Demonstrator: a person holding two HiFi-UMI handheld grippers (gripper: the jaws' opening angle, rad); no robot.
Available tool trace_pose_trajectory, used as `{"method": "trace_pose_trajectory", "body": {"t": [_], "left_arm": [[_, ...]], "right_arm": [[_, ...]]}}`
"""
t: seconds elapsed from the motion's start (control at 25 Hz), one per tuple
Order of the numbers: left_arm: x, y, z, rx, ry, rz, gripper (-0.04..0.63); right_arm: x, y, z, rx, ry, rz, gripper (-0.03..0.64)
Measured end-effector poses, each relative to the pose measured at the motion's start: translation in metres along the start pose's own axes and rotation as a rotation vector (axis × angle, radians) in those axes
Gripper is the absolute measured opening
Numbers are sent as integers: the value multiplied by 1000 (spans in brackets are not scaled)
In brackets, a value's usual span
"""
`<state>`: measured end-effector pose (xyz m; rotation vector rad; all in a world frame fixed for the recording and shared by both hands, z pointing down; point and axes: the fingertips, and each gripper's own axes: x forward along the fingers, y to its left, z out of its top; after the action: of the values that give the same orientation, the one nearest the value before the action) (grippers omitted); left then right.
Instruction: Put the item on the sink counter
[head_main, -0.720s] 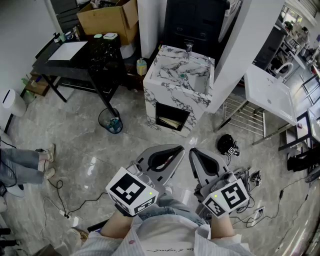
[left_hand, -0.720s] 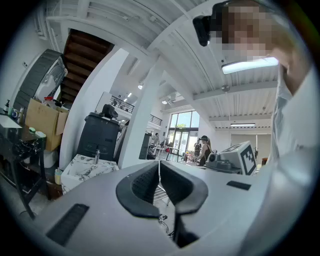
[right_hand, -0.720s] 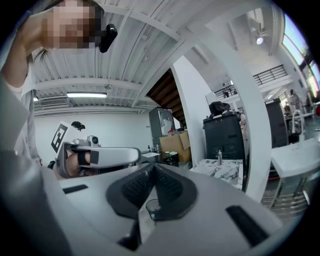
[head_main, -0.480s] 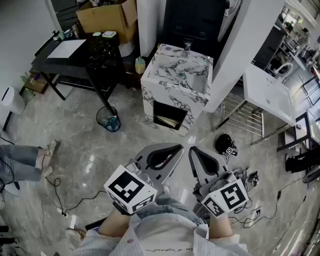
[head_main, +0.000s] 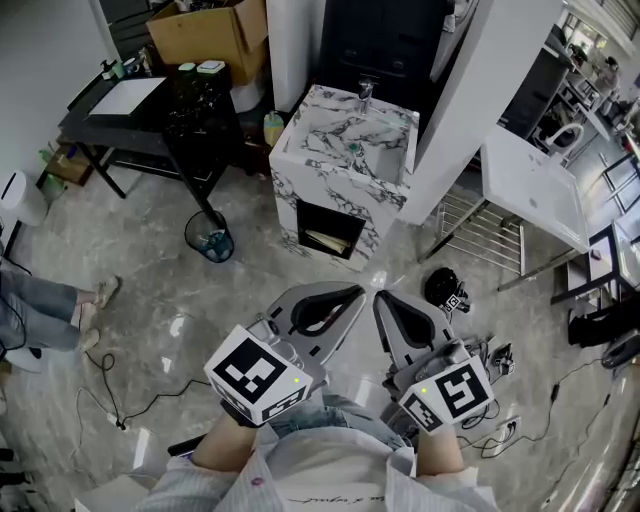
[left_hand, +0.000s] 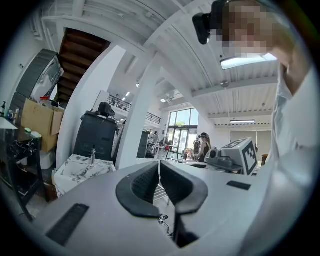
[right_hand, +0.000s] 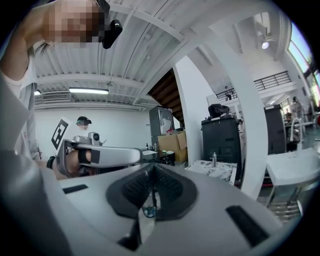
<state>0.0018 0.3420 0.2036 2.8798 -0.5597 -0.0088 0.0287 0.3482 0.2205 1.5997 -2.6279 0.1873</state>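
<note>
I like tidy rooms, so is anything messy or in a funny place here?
Yes. Loose black cables trail across the grey marble floor at the left, and a small black round device lies on the floor near the right side of the white marble sink cabinet. Nothing looks spilled or broken.

You're getting bright, even daylight in the head view. The polished floor is throwing soft glare patches, and the sink counter is reading sharp. Shadows are falling faint and short. Both gripper views are running heavy fisheye, with black vignetting eating the corners and straight lines bowing at the edges. The ceiling panel and glass doors are blowing out in the left gripper view, and the window is clipping in the right. Near foreground is going soft.
</note>
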Motion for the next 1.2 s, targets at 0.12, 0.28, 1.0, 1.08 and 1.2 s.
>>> {"method": "trace_pose_trajectory", "body": {"t": [0.12, 0.28, 1.0, 1.08, 1.2], "left_arm": [[12, 5, 0, -4, 1, -5, 21], [27, 26, -3, -8, 10, 0, 21], [110, 244, 42, -1, 58, -56, 21], [118, 266, 47, 0, 63, -77, 21], [128, 292, 52, -3, 74, -104, 21]], "right_arm": [[5, -10, -3, -9, 14, -7, 9], [24, -29, -8, -16, 32, -10, 9], [211, -152, 34, -47, 21, -168, 10], [229, -165, 38, -43, 19, -193, 9], [252, -178, 41, -55, 27, -236, 10]]}}
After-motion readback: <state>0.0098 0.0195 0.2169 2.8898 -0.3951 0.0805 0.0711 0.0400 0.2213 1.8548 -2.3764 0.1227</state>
